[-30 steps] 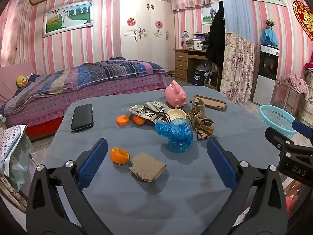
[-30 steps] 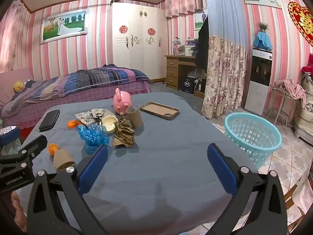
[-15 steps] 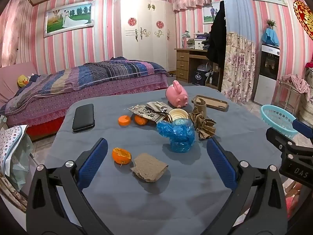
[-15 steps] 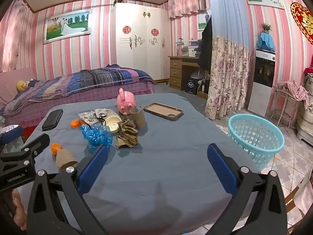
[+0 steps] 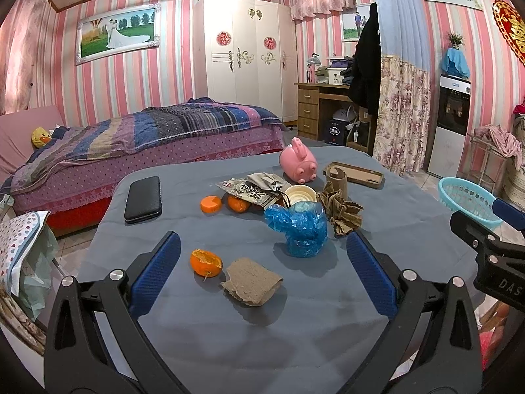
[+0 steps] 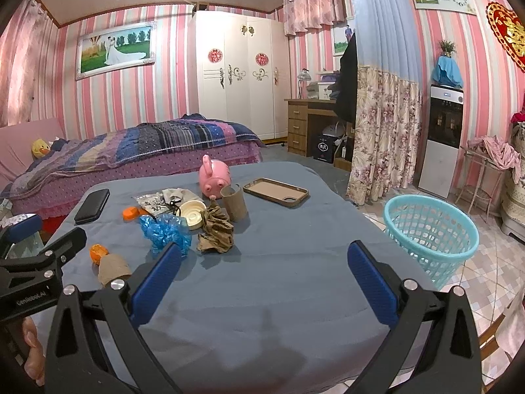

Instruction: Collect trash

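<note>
Trash lies on a table with a blue-grey cloth (image 5: 229, 335): an orange peel half (image 5: 205, 262), a flattened brown cardboard piece (image 5: 251, 281), a crumpled blue plastic bag (image 5: 300, 227), crumpled brown paper (image 5: 343, 211), a cardboard tube (image 6: 233, 203), snack wrappers (image 5: 249, 190), a white lid (image 5: 299, 193) and more orange peels (image 5: 211, 203). My left gripper (image 5: 262, 269) hovers open just in front of the peel and cardboard. Further right over bare cloth, my right gripper (image 6: 262, 275) is open and empty. A turquoise basket (image 6: 430, 233) stands on the floor at the table's right.
A black phone (image 5: 143, 198), a pink pig figure (image 5: 298, 165) and a brown phone case (image 6: 275, 192) also sit on the table. A bed (image 5: 131, 144) is behind it. A person's hand (image 6: 31, 351) holds the left gripper's handle.
Both views have shifted slightly; the table items sit a little lower and closer. Both grippers stay open and nothing has been taken hold of.
</note>
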`<action>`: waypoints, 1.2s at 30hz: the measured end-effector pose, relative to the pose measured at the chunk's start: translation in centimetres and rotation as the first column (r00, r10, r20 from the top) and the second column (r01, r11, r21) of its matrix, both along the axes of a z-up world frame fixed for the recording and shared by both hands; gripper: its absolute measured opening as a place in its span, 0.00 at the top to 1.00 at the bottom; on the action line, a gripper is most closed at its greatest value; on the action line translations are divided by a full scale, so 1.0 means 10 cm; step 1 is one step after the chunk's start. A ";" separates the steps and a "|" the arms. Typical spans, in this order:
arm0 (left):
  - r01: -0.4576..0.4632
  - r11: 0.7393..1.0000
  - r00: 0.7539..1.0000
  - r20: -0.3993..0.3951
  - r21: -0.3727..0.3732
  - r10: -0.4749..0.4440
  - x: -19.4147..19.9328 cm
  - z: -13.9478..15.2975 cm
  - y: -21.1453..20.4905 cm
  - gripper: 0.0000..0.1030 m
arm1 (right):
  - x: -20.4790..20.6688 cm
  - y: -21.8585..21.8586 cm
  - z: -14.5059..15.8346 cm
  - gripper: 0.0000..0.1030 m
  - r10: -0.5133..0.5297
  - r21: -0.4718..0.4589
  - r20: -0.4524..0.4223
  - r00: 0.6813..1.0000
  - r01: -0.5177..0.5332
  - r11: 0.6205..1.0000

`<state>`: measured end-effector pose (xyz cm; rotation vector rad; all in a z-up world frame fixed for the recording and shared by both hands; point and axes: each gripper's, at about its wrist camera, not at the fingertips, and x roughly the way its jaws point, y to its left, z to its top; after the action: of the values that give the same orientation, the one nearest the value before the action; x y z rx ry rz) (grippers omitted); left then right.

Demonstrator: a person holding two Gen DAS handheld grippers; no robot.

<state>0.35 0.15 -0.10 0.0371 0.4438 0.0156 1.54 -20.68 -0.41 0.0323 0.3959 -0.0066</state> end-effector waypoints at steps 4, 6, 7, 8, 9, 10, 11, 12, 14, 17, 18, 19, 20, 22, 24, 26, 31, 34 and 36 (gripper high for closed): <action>0.000 1.000 1.000 0.001 0.001 0.000 0.00 0.00 0.00 0.05 | 0.00 -0.03 -0.01 0.04 -0.003 0.012 0.000 1.000 0.003 1.000; 0.000 1.000 1.000 0.000 0.001 0.000 0.01 0.00 0.00 0.05 | 0.01 -0.03 -0.01 0.04 -0.004 0.010 -0.001 1.000 0.004 1.000; 0.000 1.000 1.000 0.000 0.000 0.000 0.01 0.00 0.00 0.05 | 0.01 -0.03 -0.02 0.04 -0.003 0.010 0.000 1.000 0.003 1.000; 0.000 1.000 1.000 -0.001 -0.002 0.000 0.00 0.00 0.00 0.05 | 0.01 -0.04 -0.01 0.04 -0.002 0.011 -0.001 1.000 0.002 1.000; -0.001 1.000 1.000 0.001 0.000 0.001 0.00 0.00 0.00 0.05 | 0.01 -0.04 -0.01 0.04 0.000 0.011 -0.001 1.000 0.000 1.000; -0.001 1.000 1.000 0.001 0.001 0.001 0.01 0.00 0.00 0.05 | 0.01 -0.04 -0.01 0.04 0.000 0.011 -0.001 1.000 0.000 1.000; 0.000 1.000 1.000 0.002 0.001 0.000 0.01 0.00 0.00 0.05 | 0.01 -0.04 -0.01 0.04 0.000 0.009 0.000 1.000 0.000 1.000; -0.001 1.000 1.000 0.002 0.002 0.001 0.01 0.00 0.00 0.05 | 0.02 -0.04 -0.01 0.04 0.001 0.006 0.000 1.000 -0.001 1.000; -0.004 1.000 1.000 0.002 0.000 0.004 0.01 0.00 0.01 0.05 | 0.02 -0.03 -0.01 0.04 0.002 0.005 0.000 1.000 -0.002 1.000; -0.006 1.000 1.000 0.000 -0.004 0.006 0.01 0.00 0.02 0.05 | 0.01 -0.02 -0.02 0.04 0.002 0.005 -0.001 1.000 -0.002 1.000; -0.008 1.000 1.000 0.000 -0.003 0.008 0.01 0.00 0.03 0.05 | 0.01 -0.02 -0.02 0.04 0.002 0.005 -0.001 1.000 -0.002 1.000; -0.009 1.000 1.000 0.000 -0.004 0.009 0.00 0.00 0.03 0.05 | 0.01 -0.02 -0.02 0.04 0.001 0.005 0.000 1.000 -0.001 1.000; -0.008 1.000 1.000 0.000 -0.004 0.008 0.00 0.00 0.04 0.05 | 0.01 -0.02 -0.02 0.04 0.001 0.005 0.001 1.000 -0.001 1.000; -0.010 1.000 1.000 0.000 -0.002 0.010 0.00 -0.01 0.04 0.05 | 0.02 -0.01 -0.02 0.04 0.002 0.002 -0.002 1.000 -0.002 1.000; -0.008 1.000 1.000 -0.002 -0.004 0.008 0.00 -0.01 0.04 0.05 | 0.01 -0.01 -0.02 0.04 0.004 0.004 -0.002 1.000 -0.004 1.000; -0.010 1.000 1.000 0.001 -0.003 0.010 -0.01 -0.01 0.04 0.05 | 0.01 -0.01 -0.02 0.04 0.003 0.004 0.002 1.000 -0.003 1.000; -0.010 1.000 1.000 -0.002 -0.005 0.010 0.00 -0.01 0.04 0.05 | 0.00 0.01 -0.03 0.04 0.003 -0.002 0.006 1.000 -0.003 1.000; -0.014 1.000 1.000 -0.008 -0.012 0.014 0.01 -0.05 0.07 0.05 | 0.01 -0.01 -0.05 0.04 0.002 0.003 0.002 1.000 -0.002 1.000; -0.016 1.000 1.000 -0.016 -0.013 0.016 0.03 -0.08 0.08 0.05 | 0.02 -0.02 -0.05 0.04 0.002 0.002 -0.002 1.000 -0.002 1.000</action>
<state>0.61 0.95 -0.94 0.0206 0.4597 0.0282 1.71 -20.88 -0.95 0.0338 0.3979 -0.0040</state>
